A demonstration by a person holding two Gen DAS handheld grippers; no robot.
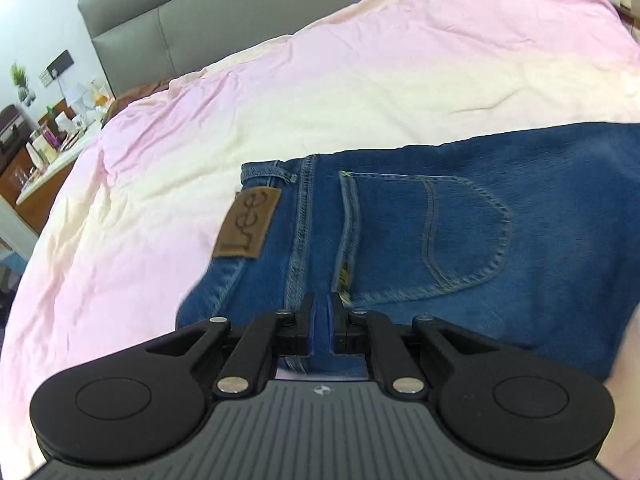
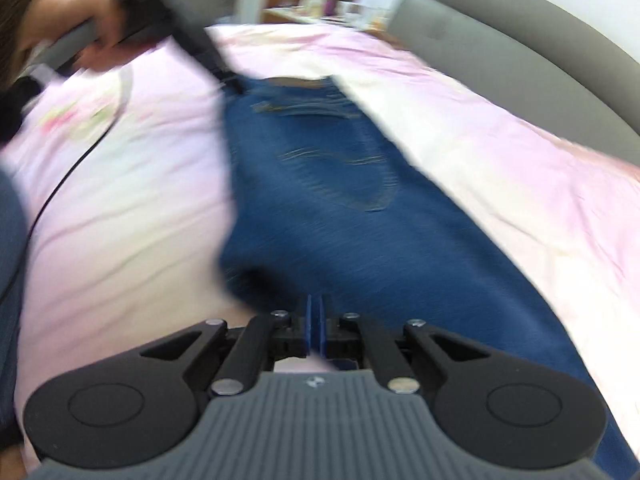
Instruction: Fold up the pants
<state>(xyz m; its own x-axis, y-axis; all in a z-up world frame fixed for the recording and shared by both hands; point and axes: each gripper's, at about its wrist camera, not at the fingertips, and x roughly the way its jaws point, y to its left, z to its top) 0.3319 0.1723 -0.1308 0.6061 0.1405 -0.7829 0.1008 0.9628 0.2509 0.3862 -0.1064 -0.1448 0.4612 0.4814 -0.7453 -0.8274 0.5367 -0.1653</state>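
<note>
My left wrist feed is bright and evenly lit, soft daylight with no hard shadows; the jeans (image 1: 440, 232) ahead of the left gripper (image 1: 321, 320) are sharp enough that I read the stitching and leather patch (image 1: 248, 224) clearly. The pale bedspread (image 1: 320, 92) beyond the fingers runs close to overexposed. Fisheye bending curves the headboard (image 1: 168, 28), and dark vignette cuts the corners. My right wrist feed is heavily motion-blurred: denim (image 2: 320, 208) ahead of the right gripper (image 2: 315, 320) smears into streaks, and the hand (image 2: 68, 16) far left ahead is soft. Only the tool body near the lens stays fairly crisp.
</note>
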